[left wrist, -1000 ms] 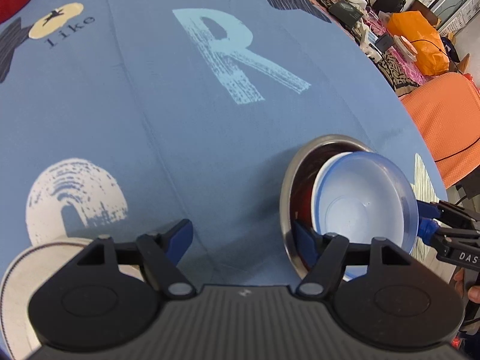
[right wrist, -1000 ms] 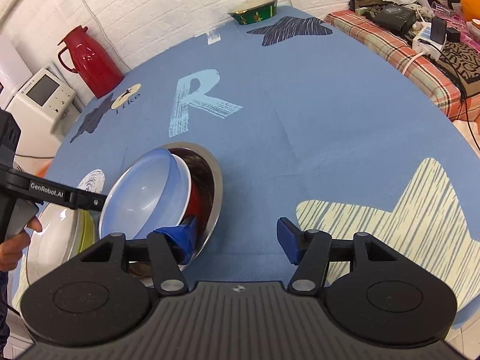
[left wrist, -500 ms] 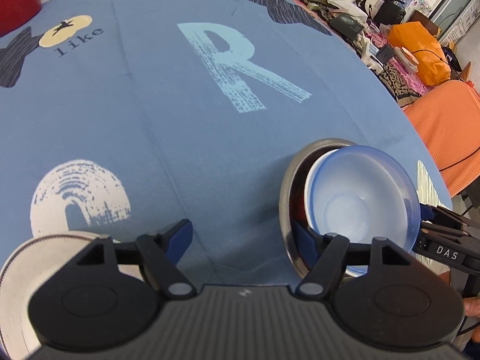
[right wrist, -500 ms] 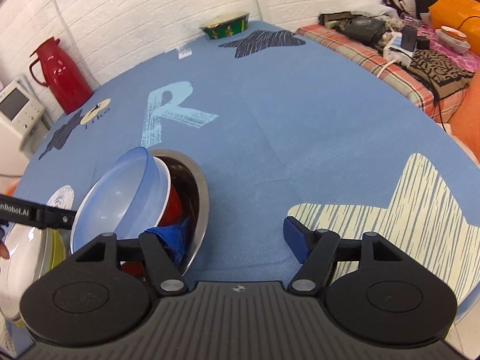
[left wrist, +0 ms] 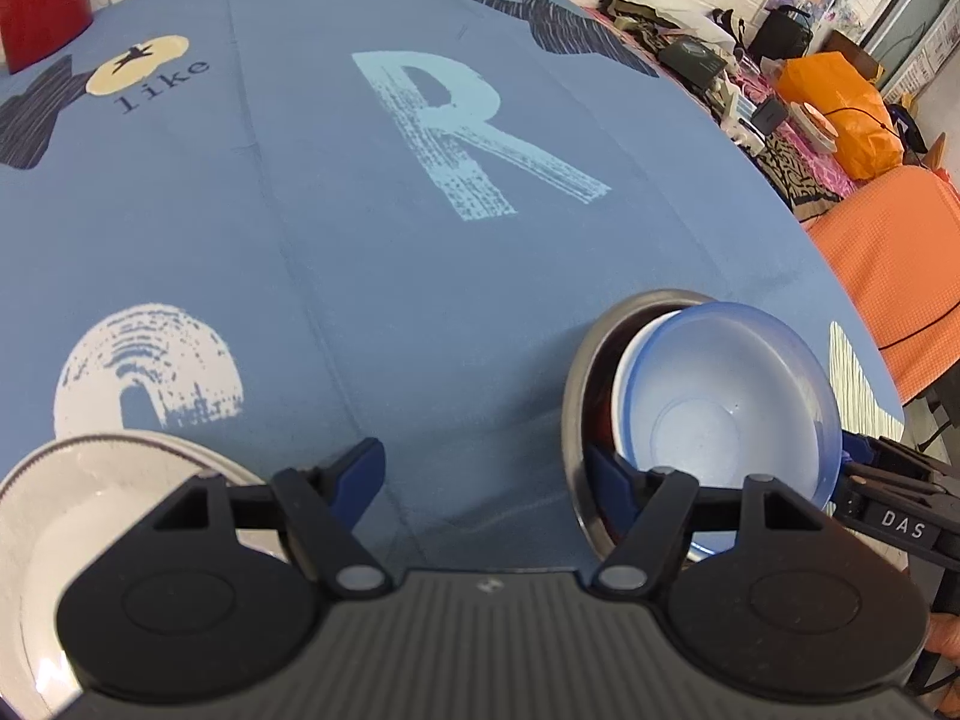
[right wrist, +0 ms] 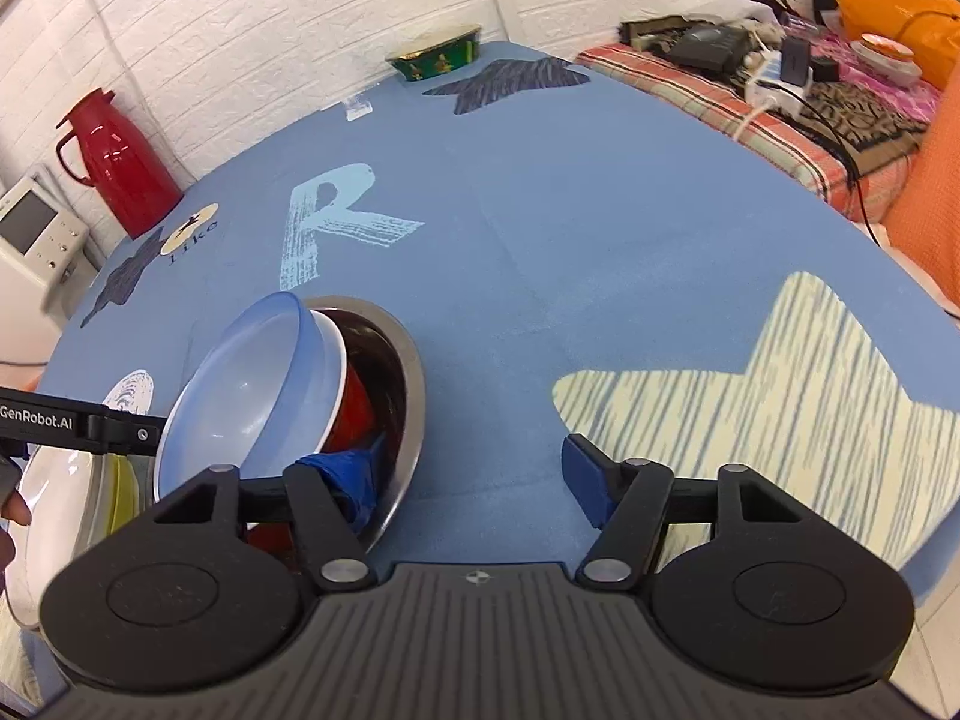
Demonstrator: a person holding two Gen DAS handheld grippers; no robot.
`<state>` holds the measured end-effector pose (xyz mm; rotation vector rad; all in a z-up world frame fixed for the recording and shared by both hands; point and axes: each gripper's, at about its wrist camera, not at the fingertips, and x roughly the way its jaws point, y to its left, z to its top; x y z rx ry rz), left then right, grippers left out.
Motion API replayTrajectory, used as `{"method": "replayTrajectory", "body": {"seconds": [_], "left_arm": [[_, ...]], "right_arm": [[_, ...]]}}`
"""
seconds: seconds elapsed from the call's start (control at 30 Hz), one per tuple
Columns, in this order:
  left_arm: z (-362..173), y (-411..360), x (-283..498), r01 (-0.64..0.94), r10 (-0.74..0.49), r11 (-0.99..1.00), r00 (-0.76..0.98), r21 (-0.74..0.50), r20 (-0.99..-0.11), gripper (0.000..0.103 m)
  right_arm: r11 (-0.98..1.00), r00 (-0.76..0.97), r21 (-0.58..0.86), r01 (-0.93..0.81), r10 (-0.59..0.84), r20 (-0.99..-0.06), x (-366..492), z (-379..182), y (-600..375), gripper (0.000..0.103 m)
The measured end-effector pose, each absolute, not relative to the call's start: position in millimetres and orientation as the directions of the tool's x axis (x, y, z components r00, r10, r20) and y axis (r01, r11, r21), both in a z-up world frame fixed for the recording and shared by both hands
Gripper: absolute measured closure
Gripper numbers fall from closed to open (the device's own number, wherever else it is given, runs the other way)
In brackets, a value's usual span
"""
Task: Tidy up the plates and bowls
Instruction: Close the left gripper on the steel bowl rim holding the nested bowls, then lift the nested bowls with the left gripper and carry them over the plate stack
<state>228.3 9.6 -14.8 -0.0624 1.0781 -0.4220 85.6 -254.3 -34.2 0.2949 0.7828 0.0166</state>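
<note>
Covering the round table (right wrist: 600, 228), a blue cloth printed with a pale "R" (left wrist: 468, 132), dark stars and a striped cream star (right wrist: 750, 396) fills most of both wrist views. We see a white brick wall (right wrist: 270, 18) behind it, a red thermos jug (right wrist: 114, 162) and a green patterned dish (right wrist: 435, 60) at the far edge, and a plaid-covered bench (right wrist: 750, 102) strewn with cables and a power strip to one side, with an orange bag (left wrist: 840, 108) beyond.

Near the table's front edge sits a steel bowl (right wrist: 408, 384) holding a red bowl (right wrist: 354, 402), with a pale blue bowl (left wrist: 720, 408) tilted on top, its rim raised toward the left.

We hold the left gripper (left wrist: 480, 477) with its blue-padded fingers spread wide above the cloth, gripping nothing; its right finger overlaps the steel bowl's rim in the picture. The right gripper (right wrist: 480, 468) is likewise spread wide, its left finger (right wrist: 348, 474) down inside the steel bowl beside the red one, possibly touching it, though we cannot say for certain.

A stack of plates (left wrist: 90, 516), white over yellow, lies at lower left, largely hidden behind the gripper bodies and cut off by the frame. A fingertip (right wrist: 12, 510) shows at the left edge.
</note>
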Motion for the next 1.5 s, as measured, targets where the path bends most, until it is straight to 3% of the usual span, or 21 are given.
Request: {"method": "replayTrajectory", "body": {"seconds": [0.37,0.7,0.77,0.8,0.87,0.93,0.97,1.5], "left_arm": [[-11,33,249,0.167,-0.286,0.958,0.470,-0.234,-0.835,0.034],[-12,31,240,0.169,-0.269,0.962,0.488,-0.212,-0.830,0.034],[-12,31,239,0.167,-0.270,0.962,0.492,-0.215,-0.828,0.035],[-12,31,239,0.167,-0.278,0.960,0.489,-0.225,-0.827,0.041],[-9,31,237,0.187,-0.321,0.947,0.484,-0.262,-0.814,0.061],[-8,30,237,0.213,-0.423,0.906,0.438,-0.365,-0.793,0.103],[-7,28,236,0.210,-0.420,0.907,0.440,-0.364,-0.793,0.103],[-8,32,233,0.120,-0.427,0.898,0.471,-0.423,-0.772,0.103]], "right_arm": [[0.958,0.718,0.285,0.020,0.184,-0.672,145,-34,-239,0.057],[0.965,0.690,0.260,0.021,0.174,-0.703,150,-32,-237,0.053],[0.963,0.692,0.267,0.019,0.180,-0.699,148,-32,-237,0.057],[0.961,0.689,0.277,0.004,0.198,-0.698,148,-31,-236,0.060],[0.955,0.692,0.296,-0.034,0.236,-0.682,145,-32,-233,0.075],[0.947,0.703,0.318,-0.054,0.262,-0.661,143,-30,-232,0.090],[0.941,0.700,0.336,-0.049,0.272,-0.660,143,-29,-232,0.094],[0.860,0.630,0.504,0.078,0.350,-0.693,145,-35,-242,0.096]]}}
